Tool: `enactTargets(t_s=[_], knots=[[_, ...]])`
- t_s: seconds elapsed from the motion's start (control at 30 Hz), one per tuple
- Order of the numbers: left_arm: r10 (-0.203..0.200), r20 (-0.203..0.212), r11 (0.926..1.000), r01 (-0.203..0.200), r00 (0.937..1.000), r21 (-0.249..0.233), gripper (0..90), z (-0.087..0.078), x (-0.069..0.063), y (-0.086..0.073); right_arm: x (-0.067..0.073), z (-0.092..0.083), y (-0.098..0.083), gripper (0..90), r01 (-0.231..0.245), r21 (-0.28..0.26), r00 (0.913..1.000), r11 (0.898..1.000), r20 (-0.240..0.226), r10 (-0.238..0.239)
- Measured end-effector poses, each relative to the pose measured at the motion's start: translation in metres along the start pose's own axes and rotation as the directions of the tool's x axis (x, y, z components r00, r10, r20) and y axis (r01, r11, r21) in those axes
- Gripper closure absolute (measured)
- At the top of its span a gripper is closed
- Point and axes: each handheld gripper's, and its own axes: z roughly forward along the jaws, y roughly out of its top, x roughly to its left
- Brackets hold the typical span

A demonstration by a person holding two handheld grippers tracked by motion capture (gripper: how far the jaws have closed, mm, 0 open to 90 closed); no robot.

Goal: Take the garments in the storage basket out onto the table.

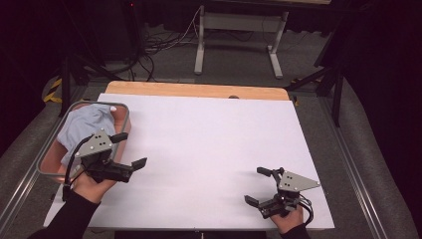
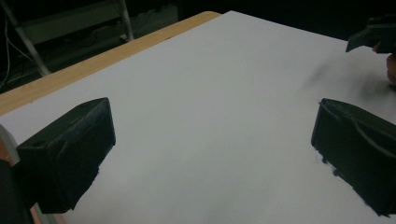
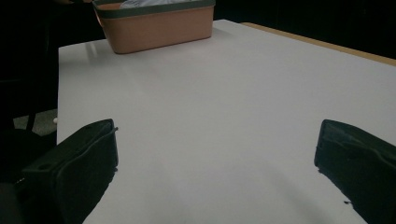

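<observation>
A salmon-pink basket with a grey rim stands at the table's left edge and holds a pale blue cloth. My left gripper hovers beside the basket's near right corner, jaws wide apart and empty; in the left gripper view the left gripper has only white table between its jaws. My right gripper stands open near the front right of the table, pointing left. In the right gripper view the right gripper looks across the table at the basket, with a bit of cloth above its rim.
A white sheet covers the table, with a wooden strip bare along the far edge. Beyond the table stand a metal frame stand and floor cables. The other gripper shows far right in the left gripper view.
</observation>
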Motion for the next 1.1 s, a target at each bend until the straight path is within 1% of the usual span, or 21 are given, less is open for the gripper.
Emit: enactTargets(t_s=[0.03,0.27,0.33,0.37,0.43,0.47,0.5,0.57,0.8,0.9,0.93,1.0,1.03,1.07,1.1], knots=[[0.0,0.0,1.0,0.0,1.0,0.0,0.6,0.0,0.0,0.0,0.0,0.0,0.0,0.0,0.0,0.0,1.0,1.0,0.0,0.0],[-0.008,-0.028,0.9997,0.009,0.9996,0.021,1.3,-0.003,0.015,0.003,0.0,0.0,0.0,0.0,0.0,0.002,1.0,1.0,-0.002,0.0],[-0.018,-0.036,0.9994,0.019,0.9992,0.029,1.3,-0.004,0.022,0.004,0.0,0.001,0.0,0.0,-0.001,0.005,1.0,1.0,-0.002,0.001],[-0.018,-0.036,0.9994,0.019,0.9992,0.029,1.3,-0.004,0.022,0.004,0.0,0.001,0.0,0.0,-0.001,0.005,1.0,1.0,-0.002,0.001],[-0.025,-0.046,0.9991,0.026,0.9986,0.032,1.3,-0.005,0.026,0.004,0.0,0.001,0.0,0.0,-0.001,0.005,1.0,1.0,-0.002,0.001],[-0.029,-0.054,0.9988,0.031,0.9981,0.037,1.3,-0.006,0.031,0.004,0.0,0.0,0.0,0.0,-0.002,0.004,1.0,1.0,-0.003,0.002],[-0.029,-0.054,0.9988,0.031,0.9981,0.037,1.3,-0.006,0.031,0.004,0.0,0.0,0.0,0.0,-0.002,0.004,1.0,1.0,-0.003,0.002],[-0.03,-0.065,0.9985,0.032,0.9974,0.044,1.3,-0.007,0.035,0.004,0.0,0.001,0.0,0.0,-0.003,0.005,1.0,1.0,-0.003,0.003],[-0.024,-0.112,0.9966,0.032,0.9934,0.076,2.2,-0.01,0.051,0.004,0.0,0.001,-0.001,0.0,-0.004,0.006,1.0,1.0,-0.008,0.004],[-0.04,-0.125,0.9951,0.051,0.9914,0.085,2.5,-0.01,0.06,0.002,0.0,0.001,-0.001,0.0,-0.003,0.007,1.0,1.0,-0.009,0.003],[-0.047,-0.135,0.9938,0.06,0.9897,0.093,2.6,-0.011,0.066,0.001,0.0,0.001,-0.001,0.0,-0.004,0.008,0.9999,1.0,-0.01,0.004],[-0.058,-0.144,0.9927,0.073,0.9879,0.097,2.7,-0.012,0.072,0.0,0.0,0.001,-0.001,0.0,-0.004,0.008,0.9999,1.0,-0.01,0.004],[-0.058,-0.144,0.9927,0.073,0.9879,0.097,2.7,-0.012,0.072,0.0,0.0,0.001,-0.001,0.0,-0.004,0.008,0.9999,1.0,-0.01,0.004],[-0.067,-0.153,0.9913,0.083,0.9859,0.102,2.7,-0.013,0.077,0.0,-0.001,0.001,-0.001,0.0,-0.004,0.009,0.9999,1.0,-0.009,0.004],[-0.067,-0.153,0.9913,0.083,0.9859,0.102,2.7,-0.013,0.077,0.0,-0.001,0.001,-0.001,0.0,-0.004,0.009,0.9999,1.0,-0.009,0.004]])
